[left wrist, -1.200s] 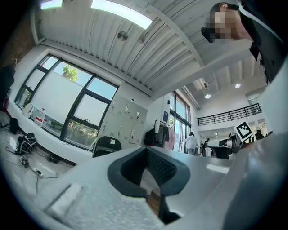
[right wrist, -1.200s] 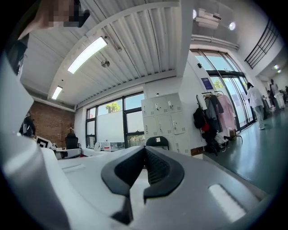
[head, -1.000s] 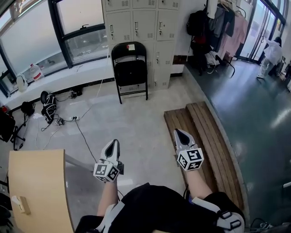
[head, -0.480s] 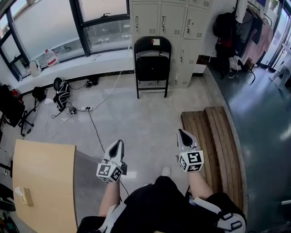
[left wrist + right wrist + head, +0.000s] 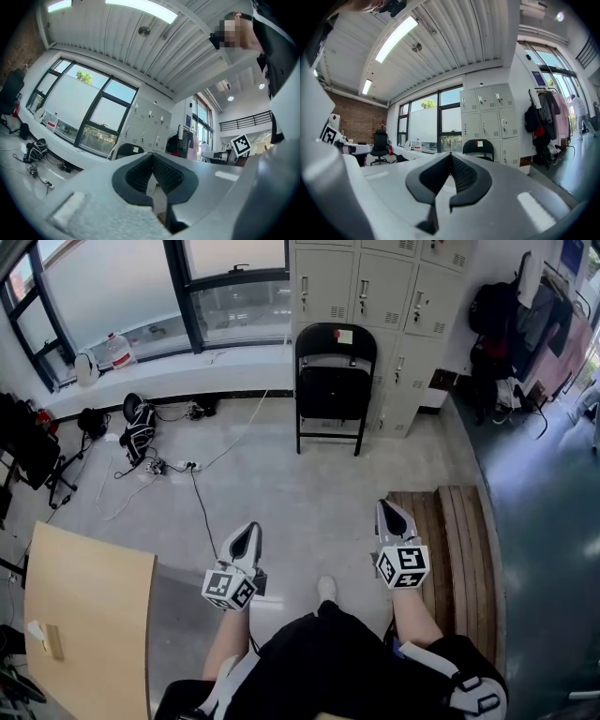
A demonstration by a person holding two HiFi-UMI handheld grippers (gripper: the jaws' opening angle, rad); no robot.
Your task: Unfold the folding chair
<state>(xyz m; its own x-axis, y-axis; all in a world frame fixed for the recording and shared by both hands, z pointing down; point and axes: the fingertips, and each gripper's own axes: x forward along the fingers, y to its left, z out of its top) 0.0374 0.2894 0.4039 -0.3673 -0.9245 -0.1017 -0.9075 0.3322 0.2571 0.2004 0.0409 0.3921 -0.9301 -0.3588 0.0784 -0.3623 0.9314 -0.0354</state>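
Leaning folded against the shut lockers (image 5: 323,282), the black folding chair (image 5: 335,381) stands well ahead of the left gripper (image 5: 250,531) and right gripper (image 5: 383,508), both with jaws pressed together, empty. 1 jug (image 5: 117,350) on the windowsill (image 5: 187,379), contents unclear.

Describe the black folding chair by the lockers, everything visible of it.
The folding chair is black, with a thin tubular frame that looks like metal, a curved backrest bearing a small pale label, and a seat panel flipped up flat. It is folded and stands upright on the floor, right in front of the grey lockers, seemingly leaning on them. Nothing else touches it.
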